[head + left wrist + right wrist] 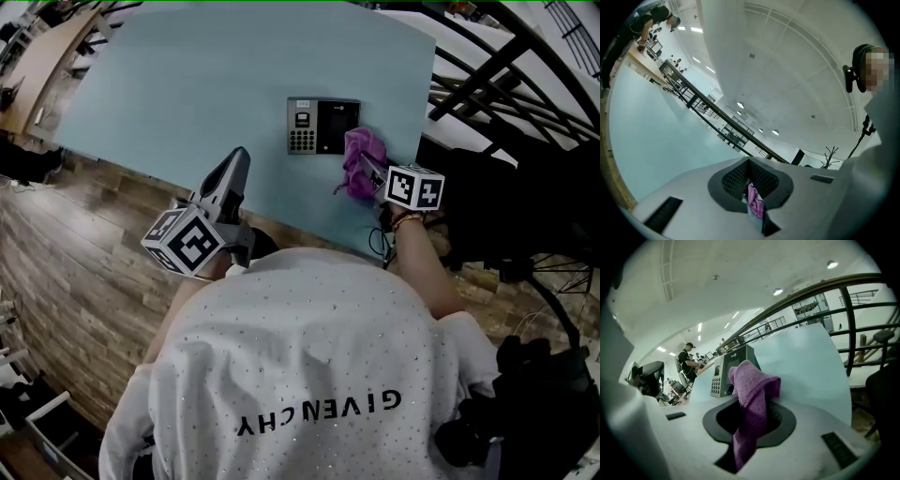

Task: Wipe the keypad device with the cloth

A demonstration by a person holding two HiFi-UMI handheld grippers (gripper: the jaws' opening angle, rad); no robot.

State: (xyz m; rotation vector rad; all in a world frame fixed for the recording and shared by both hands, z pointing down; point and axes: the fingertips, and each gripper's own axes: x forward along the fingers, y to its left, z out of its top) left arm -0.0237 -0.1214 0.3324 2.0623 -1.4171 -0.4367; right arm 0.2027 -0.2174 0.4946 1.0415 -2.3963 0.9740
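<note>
The keypad device (323,125) lies flat on the pale blue table (187,84); in the right gripper view the keypad device (724,371) rises just beyond the jaws. My right gripper (367,169) is shut on the purple cloth (361,161), which bunches at the device's right edge. The cloth (752,399) drapes out of the right gripper (750,413) over its jaws. My left gripper (236,169) hovers over the table's near edge, left of the device, shut and empty. Through the thin slit of the left gripper (749,180) a sliver of the cloth (755,200) shows.
A black railing (487,84) runs past the table's right side, with dark chair parts (487,206) beneath it. A cable (380,246) hangs at the near table edge. Wooden floor (84,244) lies to the left. A person (689,363) stands far off at desks.
</note>
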